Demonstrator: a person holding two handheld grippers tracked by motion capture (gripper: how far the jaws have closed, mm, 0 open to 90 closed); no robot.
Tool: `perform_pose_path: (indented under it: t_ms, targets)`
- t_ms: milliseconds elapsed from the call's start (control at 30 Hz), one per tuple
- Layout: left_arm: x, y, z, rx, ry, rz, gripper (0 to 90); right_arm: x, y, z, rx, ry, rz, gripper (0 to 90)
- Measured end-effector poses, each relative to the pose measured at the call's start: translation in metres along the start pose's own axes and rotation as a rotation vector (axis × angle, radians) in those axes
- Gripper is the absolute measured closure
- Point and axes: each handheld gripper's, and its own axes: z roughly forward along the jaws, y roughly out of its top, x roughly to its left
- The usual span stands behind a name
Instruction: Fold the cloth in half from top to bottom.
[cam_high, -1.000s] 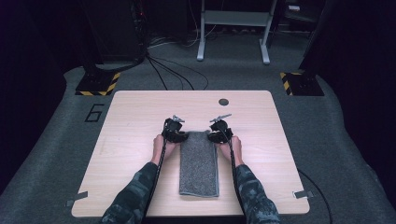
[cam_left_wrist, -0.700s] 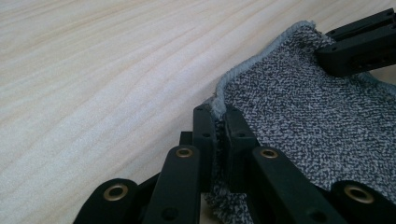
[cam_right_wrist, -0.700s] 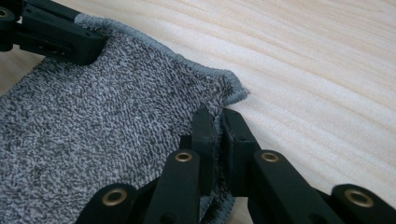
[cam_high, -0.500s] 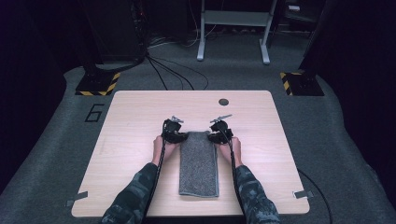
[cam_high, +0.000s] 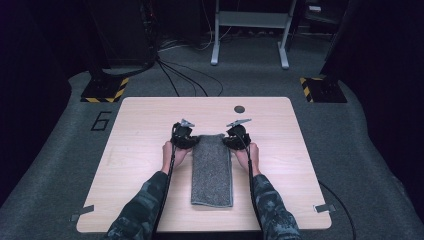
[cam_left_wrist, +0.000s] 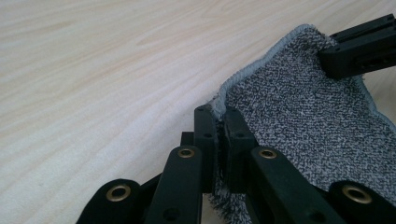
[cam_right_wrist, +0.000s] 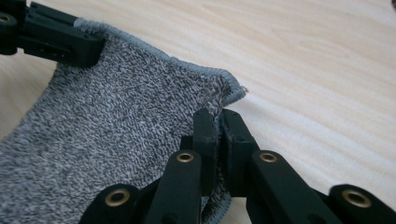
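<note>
The left gripper (cam_left_wrist: 219, 116) and right gripper (cam_right_wrist: 218, 116) each pinch a far corner of the towel (cam_high: 212, 170); from above, the towel lies lengthwise mid-table (cam_high: 140, 150), reaching toward the near edge.

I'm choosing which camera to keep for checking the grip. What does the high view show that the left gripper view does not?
High view alone: the whole folded grey towel lying lengthwise on the table, both forearms, a dark round spot near the far edge, and the floor with hazard-striped feet.

Left gripper view alone: the left claw with its jaws pinched shut on the towel's hemmed corner, the weave up close.

Both: the towel, the wooden tabletop, and the right claw at the other far corner, which the right gripper view shows clamped too.
</note>
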Motion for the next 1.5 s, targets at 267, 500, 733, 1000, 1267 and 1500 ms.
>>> perform_pose_path:
  t_ms: [267,500,733,1000,1267,1500]
  targets:
    - [-0.003,0.014,-0.015,-0.057,0.023,0.021,86.2,-0.001,0.015,-0.015,-0.063,-0.001,-0.008,85.9]
    - [-0.001,0.024,-0.032,-0.114,0.038,0.027,86.2,0.004,0.031,-0.028,-0.096,-0.007,-0.039,85.8]
    - [-0.002,0.031,-0.042,-0.144,0.052,0.042,86.1,0.007,0.04,-0.036,-0.126,-0.014,-0.065,85.7]
    - [-0.001,0.034,-0.045,-0.171,0.068,0.062,86.1,0.008,0.044,-0.037,-0.158,-0.024,-0.096,85.6]
    - [0.001,0.035,-0.052,-0.219,0.082,0.075,86.1,0.013,0.048,-0.041,-0.197,-0.045,-0.125,85.6]
    - [-0.001,0.036,-0.059,-0.252,0.087,0.093,86.0,0.018,0.048,-0.048,-0.24,-0.059,-0.169,85.5]
